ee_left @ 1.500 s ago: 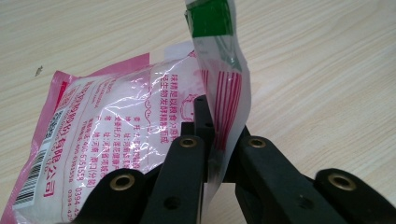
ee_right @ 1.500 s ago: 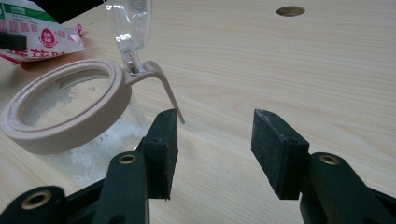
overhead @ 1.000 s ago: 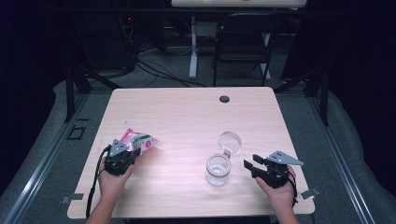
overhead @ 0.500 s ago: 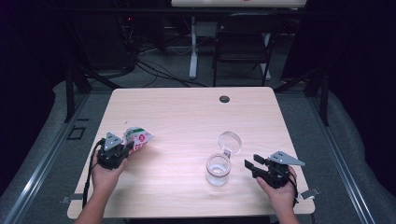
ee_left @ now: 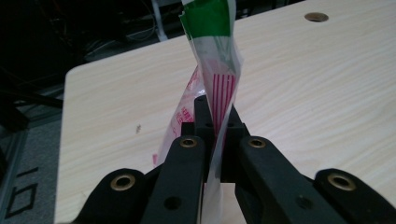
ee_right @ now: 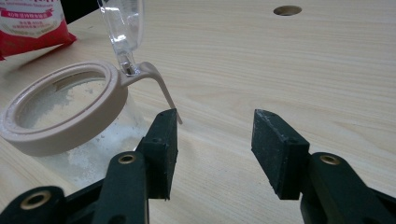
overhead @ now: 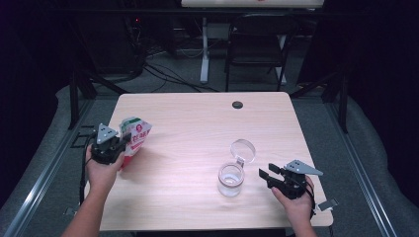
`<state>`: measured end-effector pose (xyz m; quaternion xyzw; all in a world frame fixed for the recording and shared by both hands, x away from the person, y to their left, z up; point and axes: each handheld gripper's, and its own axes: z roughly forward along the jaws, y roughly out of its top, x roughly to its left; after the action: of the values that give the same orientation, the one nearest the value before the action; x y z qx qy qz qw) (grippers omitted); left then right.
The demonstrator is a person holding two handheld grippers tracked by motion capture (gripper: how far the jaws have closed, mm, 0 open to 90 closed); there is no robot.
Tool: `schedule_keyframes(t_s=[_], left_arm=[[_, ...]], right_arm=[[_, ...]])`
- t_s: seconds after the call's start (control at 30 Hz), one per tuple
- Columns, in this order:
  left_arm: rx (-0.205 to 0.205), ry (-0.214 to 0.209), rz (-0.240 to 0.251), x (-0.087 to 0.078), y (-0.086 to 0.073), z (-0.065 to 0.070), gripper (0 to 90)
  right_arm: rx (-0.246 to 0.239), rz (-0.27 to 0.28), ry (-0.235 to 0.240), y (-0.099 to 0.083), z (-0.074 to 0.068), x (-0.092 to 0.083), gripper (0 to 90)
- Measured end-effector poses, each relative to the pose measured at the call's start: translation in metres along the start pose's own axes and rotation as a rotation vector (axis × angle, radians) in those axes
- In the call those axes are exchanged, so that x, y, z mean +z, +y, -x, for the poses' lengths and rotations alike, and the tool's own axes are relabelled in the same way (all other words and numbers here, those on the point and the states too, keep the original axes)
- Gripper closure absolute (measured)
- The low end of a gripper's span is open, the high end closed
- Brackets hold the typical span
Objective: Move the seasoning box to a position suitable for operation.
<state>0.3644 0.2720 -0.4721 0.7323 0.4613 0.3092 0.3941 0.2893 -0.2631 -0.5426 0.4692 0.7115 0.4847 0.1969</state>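
White powder dusts the open jar [overhead: 231, 178] — left claw [overhead: 124, 140] grips pouch [overhead: 135, 138], right claw [overhead: 264, 176] released.

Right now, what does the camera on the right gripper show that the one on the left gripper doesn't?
The right gripper view has the right gripper with its jaws apart and nothing between them, beside a clear jar with a beige rim, its lid flipped up. The left gripper view has the left gripper shut on a thin red, white and green packet, seen edge-on. Both take in the pale wooden table and the round hole near its far edge.
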Motion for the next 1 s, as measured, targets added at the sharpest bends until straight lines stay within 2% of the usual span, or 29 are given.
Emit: schedule_keyframes(t_s=[0.17,0.4,0.7,0.83,1.0], left_arm=[[0.029,0.045,0.005,-0.003,0.014,-0.004,90.0],[0.050,0.045,0.025,-0.015,0.030,-0.003,90.0],[0.073,-0.003,0.046,-0.022,0.040,0.011,90.0],[0.066,-0.050,0.038,-0.019,0.042,0.019,90.0],[0.081,-0.102,0.026,-0.014,0.044,0.034,90.0]], right_arm=[[0.001,0.002,0.001,0.000,0.000,0.000,50.6],[0.006,0.007,0.002,0.001,0.002,-0.002,50.6],[0.003,0.007,-0.001,0.001,0.001,-0.003,50.6],[0.004,0.009,-0.002,0.001,0.002,-0.003,50.6],[0.003,0.007,-0.001,0.001,0.002,-0.003,50.6]])
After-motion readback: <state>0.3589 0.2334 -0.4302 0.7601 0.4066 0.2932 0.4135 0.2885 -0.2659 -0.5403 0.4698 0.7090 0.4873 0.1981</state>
